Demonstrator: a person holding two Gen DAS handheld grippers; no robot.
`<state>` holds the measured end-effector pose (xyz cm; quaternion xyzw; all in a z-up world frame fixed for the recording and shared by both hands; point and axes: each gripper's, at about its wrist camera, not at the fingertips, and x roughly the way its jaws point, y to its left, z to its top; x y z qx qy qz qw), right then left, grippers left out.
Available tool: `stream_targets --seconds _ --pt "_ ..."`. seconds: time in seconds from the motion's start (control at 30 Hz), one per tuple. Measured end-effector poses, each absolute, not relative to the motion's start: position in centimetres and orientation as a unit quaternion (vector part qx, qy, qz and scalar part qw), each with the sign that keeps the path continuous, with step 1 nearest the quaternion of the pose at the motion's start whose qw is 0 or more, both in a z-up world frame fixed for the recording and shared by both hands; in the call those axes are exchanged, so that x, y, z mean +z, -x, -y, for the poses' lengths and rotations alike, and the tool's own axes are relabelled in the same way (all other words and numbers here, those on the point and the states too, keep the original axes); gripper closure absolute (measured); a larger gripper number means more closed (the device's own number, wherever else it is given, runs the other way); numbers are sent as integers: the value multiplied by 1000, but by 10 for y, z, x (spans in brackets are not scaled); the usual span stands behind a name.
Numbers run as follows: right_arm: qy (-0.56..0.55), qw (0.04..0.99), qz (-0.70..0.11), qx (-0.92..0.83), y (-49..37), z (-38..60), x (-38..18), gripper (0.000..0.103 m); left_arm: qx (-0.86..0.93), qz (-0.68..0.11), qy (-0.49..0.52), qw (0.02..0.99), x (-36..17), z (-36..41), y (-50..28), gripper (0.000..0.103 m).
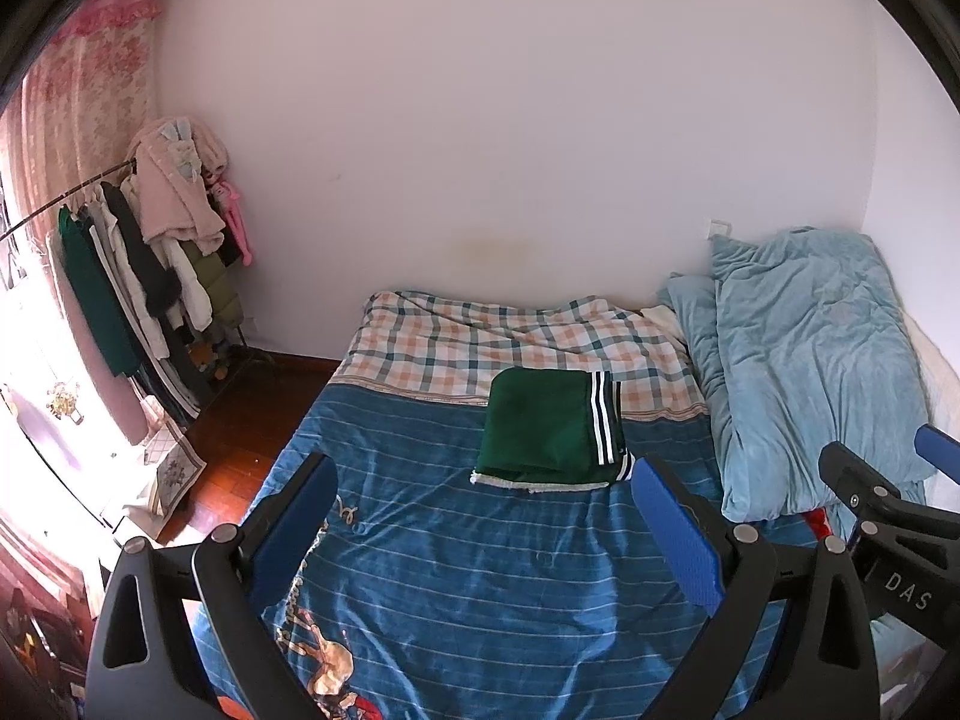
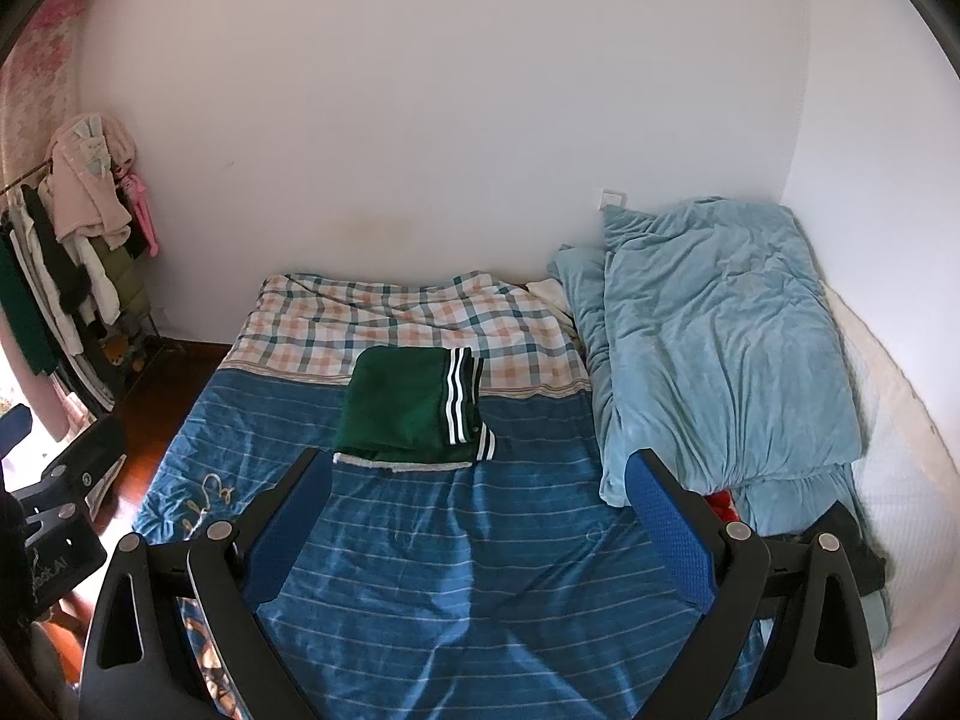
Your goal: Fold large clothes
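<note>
Both tongs, left (image 1: 486,516) and right (image 2: 480,510), hang apart, empty, short of the folded green garment (image 1: 540,432); a careless brush could undo it.

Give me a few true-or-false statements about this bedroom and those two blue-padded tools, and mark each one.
1. The green garment lies folded on the bed. True.
2. The left gripper is clamped on the garment. False: its jaws stand wide apart with nothing between them, short of the garment.
3. The right gripper is open and holds nothing. True.
4. The light blue duvet is spread flat over the whole bed. False: it is bunched up along the right side.
5. The garment has red stripes. False: they are white, on a dark band.
6. Clothes hang on a rack at the left wall. True.
</note>
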<state>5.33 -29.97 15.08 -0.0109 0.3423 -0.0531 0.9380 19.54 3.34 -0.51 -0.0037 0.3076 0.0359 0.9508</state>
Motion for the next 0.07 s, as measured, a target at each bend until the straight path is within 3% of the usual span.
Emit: stream_targets --seconds 0.07 --pt "11 938 -342 -53 -53 300 150 3 36 -310 5 950 -5 -34 -197 3"
